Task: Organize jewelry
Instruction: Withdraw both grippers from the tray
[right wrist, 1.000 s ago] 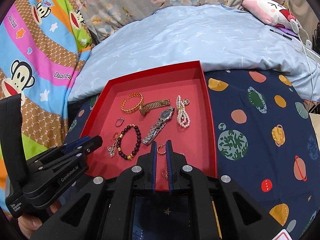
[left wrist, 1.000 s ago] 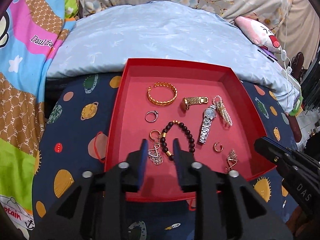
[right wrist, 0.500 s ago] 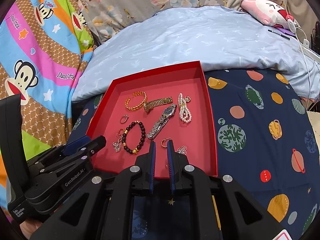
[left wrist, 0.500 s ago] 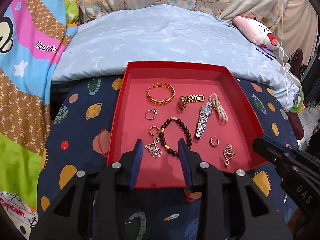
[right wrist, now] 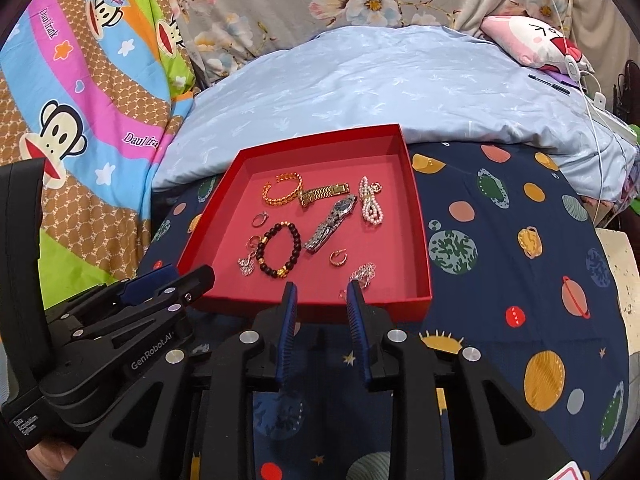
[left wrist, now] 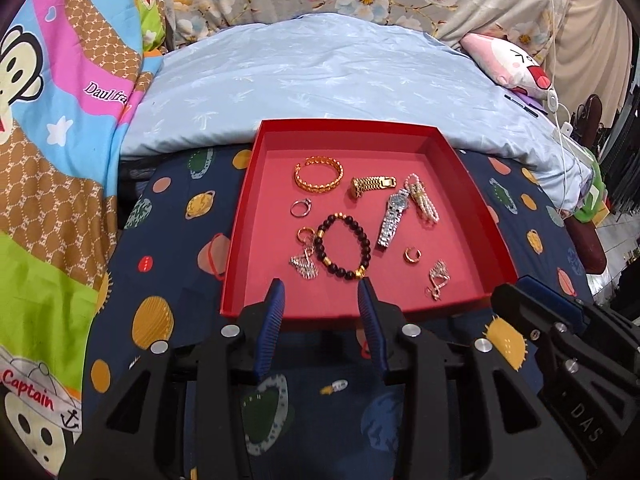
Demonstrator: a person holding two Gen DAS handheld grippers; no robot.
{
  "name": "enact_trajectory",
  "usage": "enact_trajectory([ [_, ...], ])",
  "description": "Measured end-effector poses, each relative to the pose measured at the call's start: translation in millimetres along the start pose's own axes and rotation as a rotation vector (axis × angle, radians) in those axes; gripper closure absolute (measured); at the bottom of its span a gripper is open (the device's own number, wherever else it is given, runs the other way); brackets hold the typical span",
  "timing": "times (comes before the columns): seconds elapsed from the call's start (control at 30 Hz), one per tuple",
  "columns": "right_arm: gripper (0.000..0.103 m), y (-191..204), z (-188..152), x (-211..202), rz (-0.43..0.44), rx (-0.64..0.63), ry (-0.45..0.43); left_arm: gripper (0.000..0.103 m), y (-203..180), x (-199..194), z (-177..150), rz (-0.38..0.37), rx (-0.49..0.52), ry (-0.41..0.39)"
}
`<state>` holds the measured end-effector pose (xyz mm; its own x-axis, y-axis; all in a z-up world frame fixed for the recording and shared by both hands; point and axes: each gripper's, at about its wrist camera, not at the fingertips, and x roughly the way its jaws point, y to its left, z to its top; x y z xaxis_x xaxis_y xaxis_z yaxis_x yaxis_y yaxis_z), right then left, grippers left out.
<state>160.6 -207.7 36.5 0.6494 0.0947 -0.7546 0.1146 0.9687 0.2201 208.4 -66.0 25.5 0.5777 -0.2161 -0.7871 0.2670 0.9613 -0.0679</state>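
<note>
- Left claw part open, empty, at the red tray's near rim.
- Right claw just been opening, nothing between, jewelry lying beyond.

both views are evenly and brightly lit by soft indoor light, with only faint shadows inside the red tray walls. the centre is sharp and free of glare. fisheye distortion bends the edges, and dark vignetting cuts off the corners.
</note>
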Motion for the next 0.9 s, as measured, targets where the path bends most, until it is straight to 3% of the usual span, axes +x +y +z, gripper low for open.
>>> enact_trajectory([
  [0.13, 0.072, 4.1, -10.4, -7.0, -0.007, -0.009, 0.0, 0.065, -0.9, -11.0, -8.8, 0.008, -0.001, 0.0],
  [0.23, 0.067, 9.0, -19.9, -13.6, -0.023, -0.022, -0.009, 0.052, -3.6, -19.0, -15.9, 0.024, 0.006, -0.006],
  [0.43, 0.062, 9.3, -29.5, -21.5, -0.046, -0.015, -0.014, 0.046, -5.4, -29.4, -24.0, 0.054, 0.008, -0.011],
  [0.6, 0.03, 0.7, -31.9, -30.8, -0.106, 0.016, -0.053, 0.028, 2.9, -36.5, -25.2, 0.085, -0.031, -0.023],
  [0.67, 0.024, -4.3, -32.3, -36.7, -0.105, 0.044, -0.08, 0.019, 6.9, -40.1, -24.8, 0.084, -0.054, -0.03],
  [0.9, 0.02, -6.1, -32.5, -38.2, -0.122, 0.047, -0.075, 0.017, 4.6, -45.8, -25.7, 0.112, -0.031, -0.045],
])
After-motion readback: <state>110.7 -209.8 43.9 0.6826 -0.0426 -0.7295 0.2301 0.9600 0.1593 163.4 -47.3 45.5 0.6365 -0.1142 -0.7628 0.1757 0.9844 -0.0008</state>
